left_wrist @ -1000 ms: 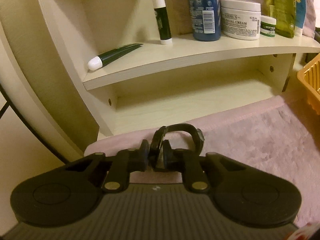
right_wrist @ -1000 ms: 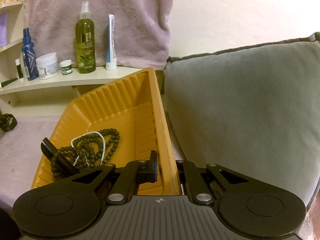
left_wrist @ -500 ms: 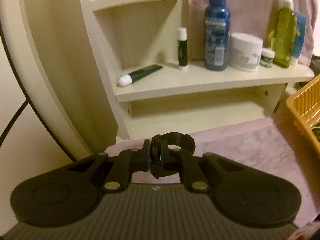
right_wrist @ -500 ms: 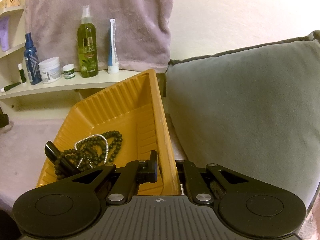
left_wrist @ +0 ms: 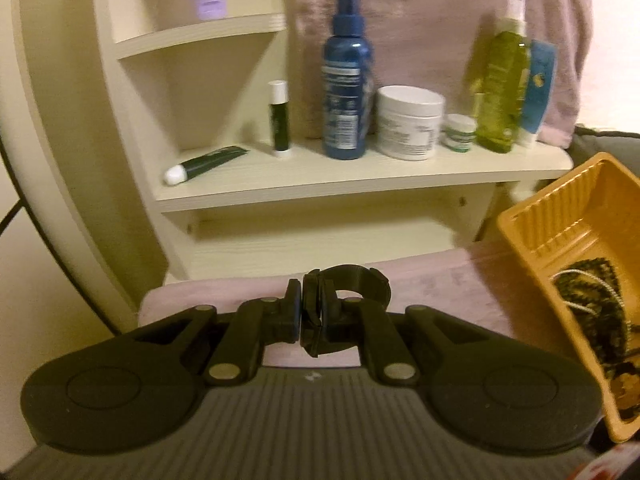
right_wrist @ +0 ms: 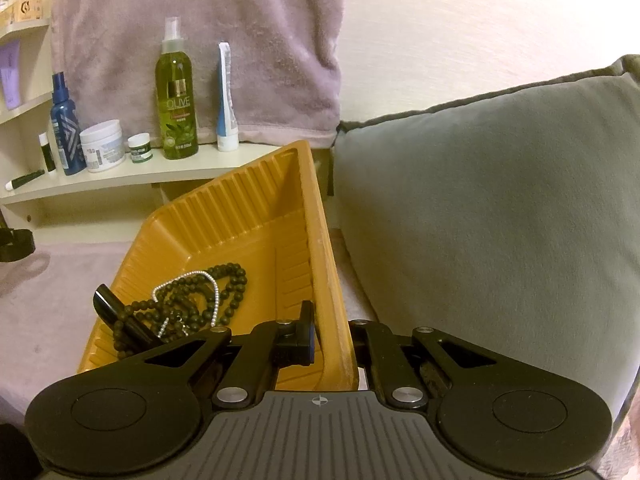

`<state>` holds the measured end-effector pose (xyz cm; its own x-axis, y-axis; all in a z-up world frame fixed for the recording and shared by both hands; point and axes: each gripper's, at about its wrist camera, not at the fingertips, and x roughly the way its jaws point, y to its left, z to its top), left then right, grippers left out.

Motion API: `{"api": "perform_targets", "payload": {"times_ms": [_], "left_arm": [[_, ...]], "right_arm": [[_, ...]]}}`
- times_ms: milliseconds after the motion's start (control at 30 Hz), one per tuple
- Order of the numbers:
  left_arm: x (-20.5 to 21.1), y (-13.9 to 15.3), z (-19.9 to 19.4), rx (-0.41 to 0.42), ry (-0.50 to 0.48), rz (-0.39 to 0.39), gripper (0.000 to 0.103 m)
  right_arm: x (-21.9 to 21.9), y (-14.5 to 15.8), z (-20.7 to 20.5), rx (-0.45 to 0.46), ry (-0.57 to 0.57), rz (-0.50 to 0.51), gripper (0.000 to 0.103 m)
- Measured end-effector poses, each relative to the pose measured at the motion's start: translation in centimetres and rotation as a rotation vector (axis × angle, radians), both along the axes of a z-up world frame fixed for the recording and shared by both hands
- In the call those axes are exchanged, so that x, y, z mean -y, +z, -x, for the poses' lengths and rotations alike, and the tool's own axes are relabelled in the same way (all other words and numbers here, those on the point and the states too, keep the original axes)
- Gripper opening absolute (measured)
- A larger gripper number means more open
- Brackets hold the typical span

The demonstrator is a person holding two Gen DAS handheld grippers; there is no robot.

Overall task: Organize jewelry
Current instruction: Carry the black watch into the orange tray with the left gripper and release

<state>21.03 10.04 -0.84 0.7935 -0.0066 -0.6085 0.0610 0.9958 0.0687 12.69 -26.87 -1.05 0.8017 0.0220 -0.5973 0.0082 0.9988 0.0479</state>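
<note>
A black bangle is pinched by its rim in my shut left gripper, lifted above the pink fleece cover; it also shows as the bangle at the far left of the right wrist view. My right gripper is shut on the right wall of the orange tray, one finger inside and one outside. In the tray lie dark bead strands, a silver chain and a black bar-shaped piece. From the left wrist view the orange tray sits at the right.
A cream shelf unit behind carries a blue bottle, a white jar, a green spray bottle, tubes and a small pot. A grey cushion stands right of the tray. A pink towel hangs on the wall.
My left gripper has risen and drawn back from the shelf with the bangle held, and the orange tray has come into its view at the right. The right gripper and tray stayed put.
</note>
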Motion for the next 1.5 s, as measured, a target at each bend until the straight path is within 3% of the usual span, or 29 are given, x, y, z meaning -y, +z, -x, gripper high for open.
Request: {"api": "perform_targets", "payload": {"times_ms": [567,1200,1500], "left_arm": [[4.5,1.2,0.8,0.021,-0.094,0.026,0.009],[13.3,3.0,1.9,0.033,-0.304,0.102,0.009],[17.4,2.2,2.6,-0.001,-0.387,0.1,0.009]], "right_arm": [[0.7,-0.6,0.0,-0.02,-0.017,-0.042,0.005],[4.1,-3.7,-1.1,-0.078,-0.044,-0.215,0.006],[5.3,-4.4,-1.2,-0.09,-0.057,-0.293,0.006]]}}
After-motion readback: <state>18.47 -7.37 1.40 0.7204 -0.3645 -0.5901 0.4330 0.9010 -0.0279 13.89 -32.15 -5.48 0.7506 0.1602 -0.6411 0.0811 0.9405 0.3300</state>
